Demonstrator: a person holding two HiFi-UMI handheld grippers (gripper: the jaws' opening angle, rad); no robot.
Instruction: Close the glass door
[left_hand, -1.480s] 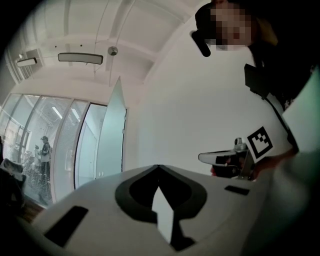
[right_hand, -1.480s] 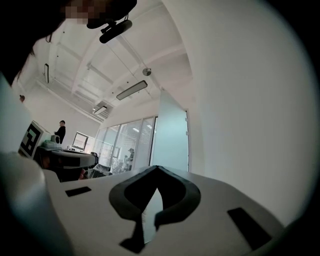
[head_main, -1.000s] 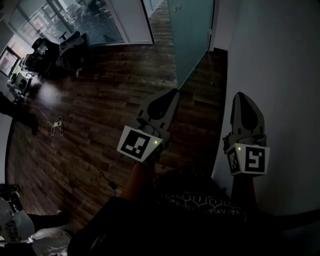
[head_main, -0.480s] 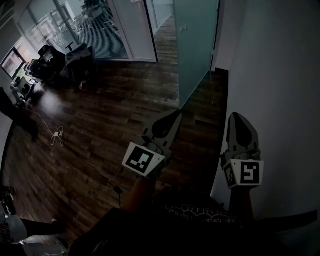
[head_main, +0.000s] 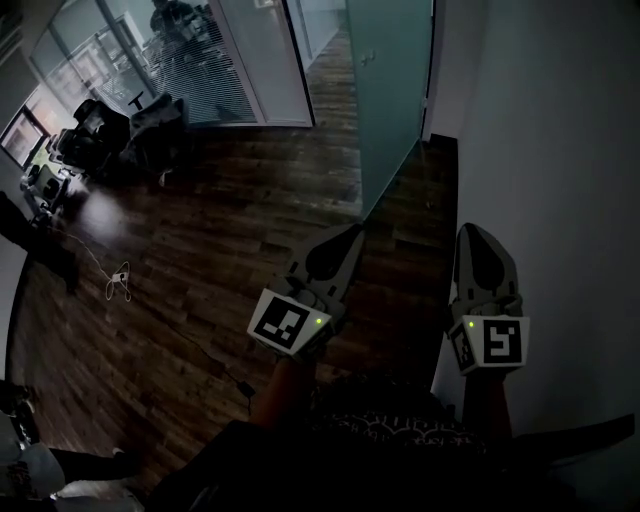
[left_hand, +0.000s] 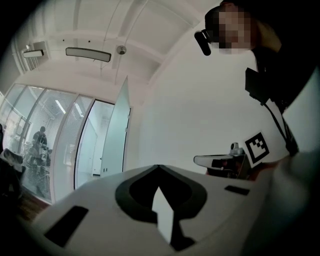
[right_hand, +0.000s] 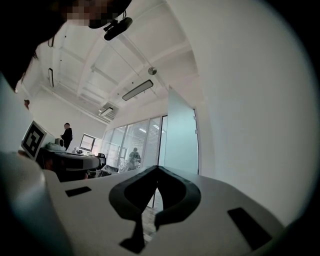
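I hold my left gripper (head_main: 350, 233) out over the dark wooden floor (head_main: 200, 250). Its fingers are pressed together at the tips with nothing between them, and only the hollow behind the tips lets light through in the left gripper view. My right gripper (head_main: 472, 232) is beside it, near the floor's right edge where the white wall (head_main: 560, 150) rises. Its fingers are likewise closed tip to tip on nothing. Both point ahead, roughly level, side by side and apart from each other. Each carries its marker cube (head_main: 290, 322) at the back, nearest to me.

The glass door (head_main: 388, 90) is a frosted, greenish panel at the floor's far right corner, well ahead of both grippers. It stands open, swung out from the white wall so that a dark wedge of floor lies between panel and wall. Neither gripper touches it. In the right gripper view the panel stands upright above my closed fingertips, with the wall to its right. In the left gripper view I see it at a sharp angle, just left of the wall.

Along the floor's far edge runs a glass partition (head_main: 250, 60) with blinds, and a person (head_main: 175, 20) is behind it. Office chairs (head_main: 110, 125) crowd the far left corner, and a thin cable (head_main: 118, 280) lies on the boards near the left edge.
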